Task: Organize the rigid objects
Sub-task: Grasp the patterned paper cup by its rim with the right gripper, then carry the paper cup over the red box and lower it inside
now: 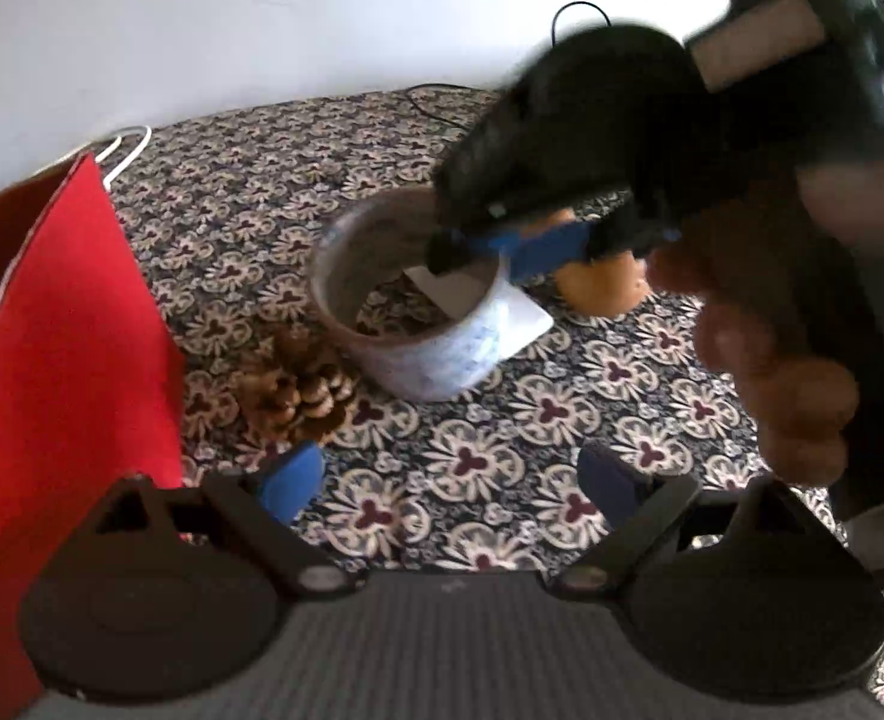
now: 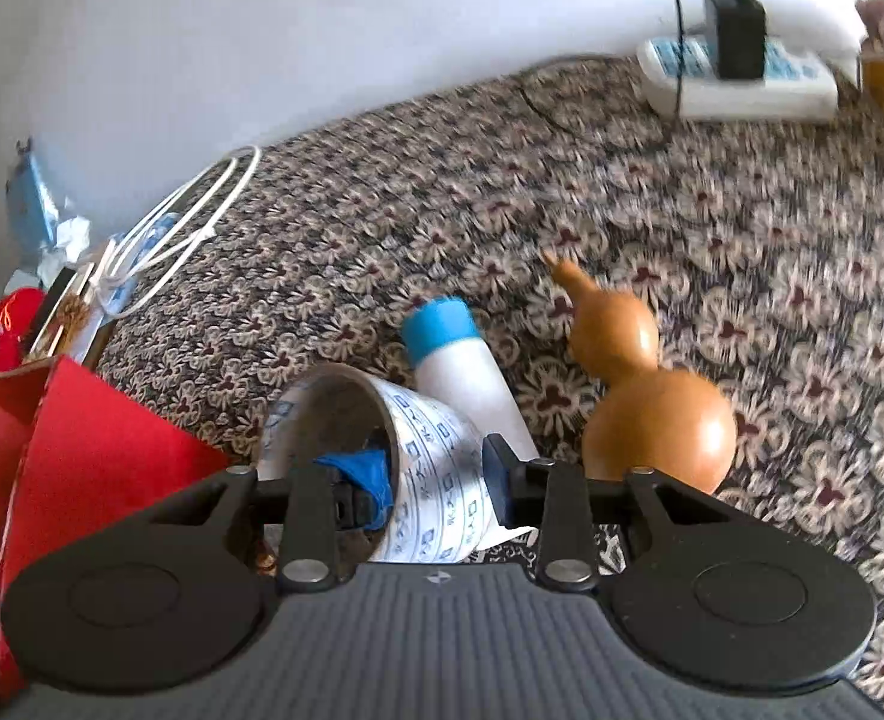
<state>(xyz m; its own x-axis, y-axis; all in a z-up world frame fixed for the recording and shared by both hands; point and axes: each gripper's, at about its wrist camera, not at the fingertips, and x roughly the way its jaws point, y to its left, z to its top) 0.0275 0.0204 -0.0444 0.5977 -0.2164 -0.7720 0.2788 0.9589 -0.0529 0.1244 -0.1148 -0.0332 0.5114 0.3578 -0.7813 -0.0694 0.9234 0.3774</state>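
A white cup with blue print (image 1: 417, 324) (image 2: 417, 462) is held tilted above the patterned cloth. My right gripper (image 2: 435, 480) (image 1: 502, 246) is shut on its wall, one finger inside, one outside. A pine cone (image 1: 297, 384) lies just left of the cup. An orange gourd (image 2: 640, 390) (image 1: 604, 282) lies to the right. A white bottle with a blue cap (image 2: 460, 360) lies behind the cup. My left gripper (image 1: 448, 480) is open and empty, low over the cloth in front of the cup and pine cone.
A red paper bag (image 1: 63, 360) (image 2: 81, 462) stands at the left. A white power strip with a black adapter (image 2: 736, 72) lies at the far right by the wall. White cords (image 2: 189, 222) and clutter lie at the far left.
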